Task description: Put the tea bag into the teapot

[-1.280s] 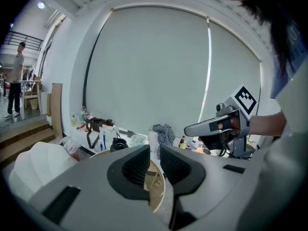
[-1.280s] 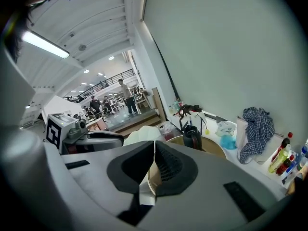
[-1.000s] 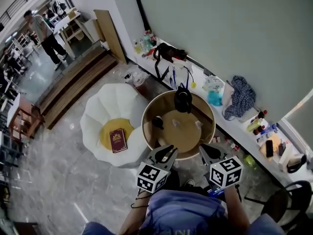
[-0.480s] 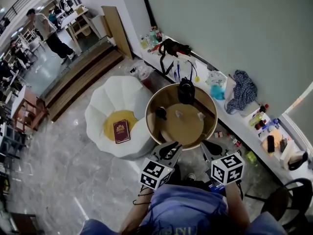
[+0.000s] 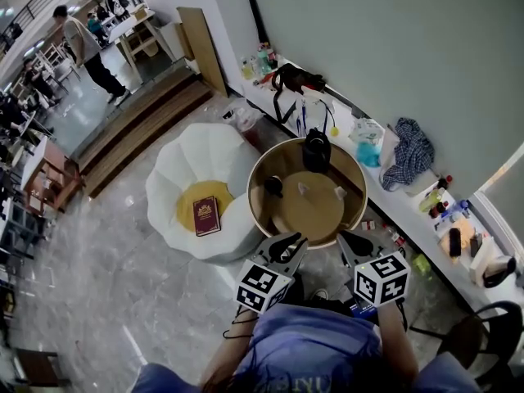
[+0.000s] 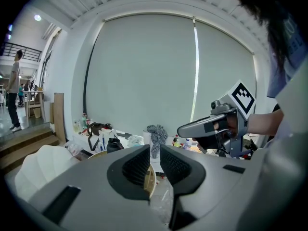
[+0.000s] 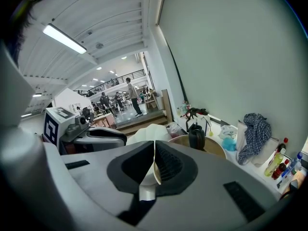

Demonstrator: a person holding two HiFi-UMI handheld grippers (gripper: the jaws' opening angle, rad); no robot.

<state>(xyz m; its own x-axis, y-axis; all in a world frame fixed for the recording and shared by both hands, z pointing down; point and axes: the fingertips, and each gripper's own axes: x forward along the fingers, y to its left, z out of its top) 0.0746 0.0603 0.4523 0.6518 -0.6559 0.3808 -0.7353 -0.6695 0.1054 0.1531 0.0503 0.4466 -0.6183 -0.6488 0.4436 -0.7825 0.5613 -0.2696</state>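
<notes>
A black teapot (image 5: pixel 316 150) stands at the far side of the round wooden table (image 5: pixel 315 215), with a small black cup (image 5: pixel 274 185) to its left. Two small white items, perhaps tea bags (image 5: pixel 301 188), lie on the tabletop; they are too small to tell. My left gripper (image 5: pixel 286 244) hovers at the table's near edge, its pads a narrow gap apart with nothing between them (image 6: pixel 154 150). My right gripper (image 5: pixel 352 242) is beside it, pads pressed together and empty (image 7: pixel 154 146). The teapot (image 7: pixel 196 136) shows ahead in the right gripper view.
A white petal-shaped chair (image 5: pixel 184 174) with a yellow cushion and a red book (image 5: pixel 205 215) stands left of the table. A cluttered ledge runs along the wall behind, with a checked cloth (image 5: pixel 407 158) and bottles. A person (image 5: pixel 86 43) stands far off by the wooden steps.
Both grippers have edged slightly forward toward the table's near rim, and the head view has shifted with them. Their jaws look the same.
</notes>
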